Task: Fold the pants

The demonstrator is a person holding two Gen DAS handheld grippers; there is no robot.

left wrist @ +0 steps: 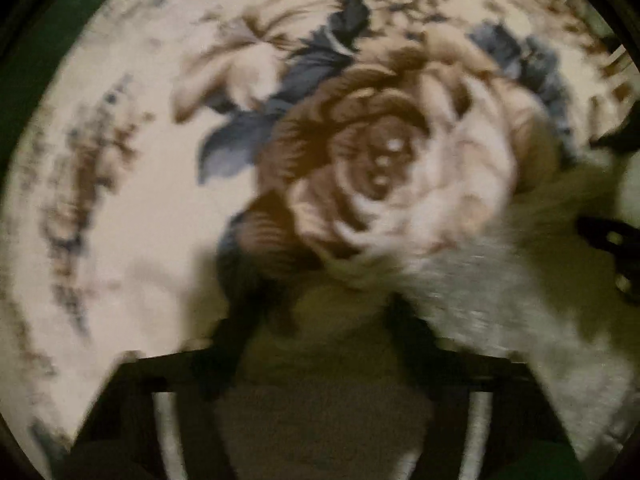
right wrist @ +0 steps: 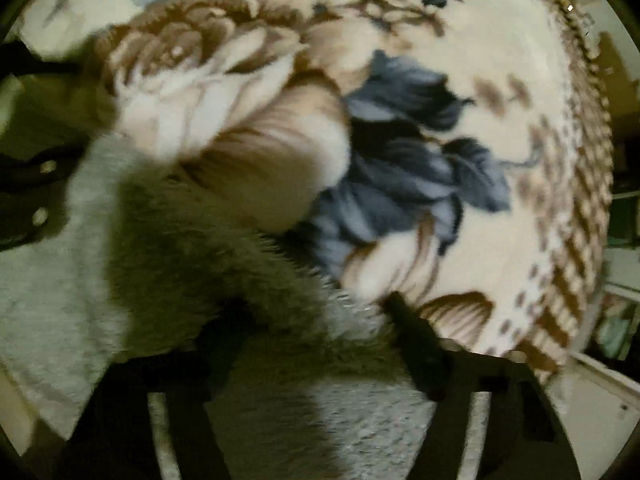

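Note:
The pants (left wrist: 500, 300) are grey and fuzzy, hanging over a floral blanket (left wrist: 120, 220). In the left wrist view my left gripper (left wrist: 324, 320) is shut on a fold of the pants, which bunches between its black fingers (left wrist: 236, 340). In the right wrist view my right gripper (right wrist: 316, 328) is shut on the pants (right wrist: 192, 240), and the cloth drapes left across the view. The other gripper (right wrist: 28, 184) shows at the left edge, and the right gripper shows at the right edge of the left wrist view (left wrist: 612, 240). Both views are blurred.
The cream blanket (right wrist: 500, 40) with a brown rose and blue leaves covers the surface below. Its patterned border (right wrist: 580, 220) runs along the right, with a white edge (right wrist: 600, 384) and dim room beyond.

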